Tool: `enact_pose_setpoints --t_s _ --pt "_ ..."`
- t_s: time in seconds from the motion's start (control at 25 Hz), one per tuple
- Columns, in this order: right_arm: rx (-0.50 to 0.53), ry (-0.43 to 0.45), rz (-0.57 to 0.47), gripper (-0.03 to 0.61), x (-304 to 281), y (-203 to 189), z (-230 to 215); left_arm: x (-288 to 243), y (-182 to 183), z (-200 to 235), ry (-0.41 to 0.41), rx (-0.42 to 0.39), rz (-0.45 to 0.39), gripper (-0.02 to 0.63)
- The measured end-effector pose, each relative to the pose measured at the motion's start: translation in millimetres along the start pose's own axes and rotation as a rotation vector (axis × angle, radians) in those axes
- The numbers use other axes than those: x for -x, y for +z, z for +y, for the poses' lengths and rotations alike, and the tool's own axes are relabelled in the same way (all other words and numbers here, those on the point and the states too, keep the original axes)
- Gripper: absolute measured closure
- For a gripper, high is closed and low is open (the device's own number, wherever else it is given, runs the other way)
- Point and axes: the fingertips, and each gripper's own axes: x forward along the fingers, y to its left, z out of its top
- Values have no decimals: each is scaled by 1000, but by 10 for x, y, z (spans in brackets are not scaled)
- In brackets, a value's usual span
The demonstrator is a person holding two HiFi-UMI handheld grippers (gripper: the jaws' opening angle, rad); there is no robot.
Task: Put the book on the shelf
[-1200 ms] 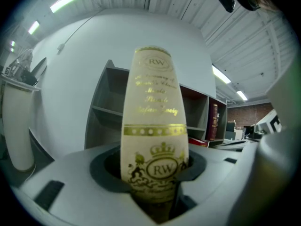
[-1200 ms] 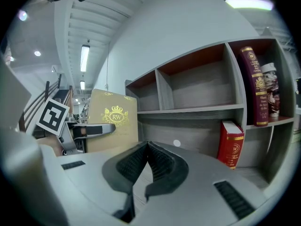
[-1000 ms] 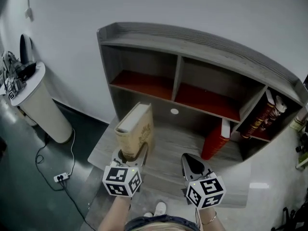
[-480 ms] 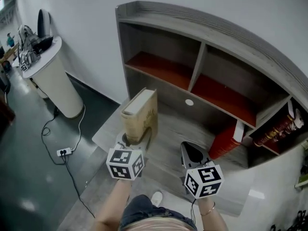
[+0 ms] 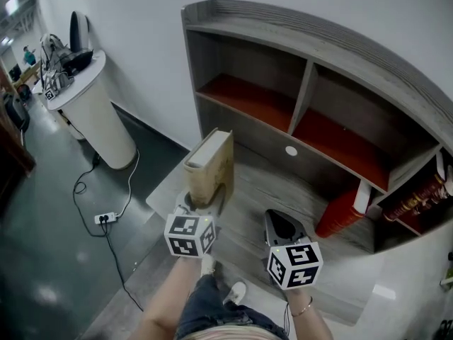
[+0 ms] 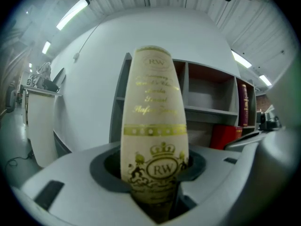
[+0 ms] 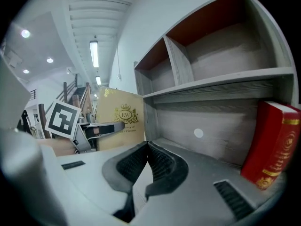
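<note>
A thick cream book (image 5: 210, 166) with gold print stands upright in my left gripper (image 5: 201, 204), which is shut on its lower end. Its spine (image 6: 154, 140) fills the middle of the left gripper view, facing the camera. The grey shelf unit (image 5: 297, 41) with red-floored compartments stands beyond it, its left compartment (image 5: 244, 98) holding nothing. My right gripper (image 5: 282, 227) hangs over the desk to the right, its jaws shut with nothing between them (image 7: 143, 166). In the right gripper view the book (image 7: 120, 119) shows at the left.
A red book (image 5: 341, 211) leans on the desk below the shelf, also seen in the right gripper view (image 7: 273, 145). Dark red books (image 5: 417, 197) stand in the far-right compartment. A white round stand (image 5: 95, 108) with gear is at the left; cables and a power strip (image 5: 105, 218) lie on the floor.
The head view has swung so the shelf sits further right and the floor at left shows more. The left gripper with the book has risen slightly and stays shut on it.
</note>
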Motion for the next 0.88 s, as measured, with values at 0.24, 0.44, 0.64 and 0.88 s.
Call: enact_pose_setpoints --t_s 0.24,0.44,0.64,0.88 --pt "4 5 42 569 -185 -131 46 -252 -219 248 14 -5 10 393" --pt "7 3 66 569 -401 -121 27 -517 -412 455 24 -31 35 393" --pt "22 1 109 569 -644 -156 0 -736 -539 605 15 2 41 393" --pt "24 -6 165 569 -979 -244 2 -1028 -645 750 -12 9 63 393"
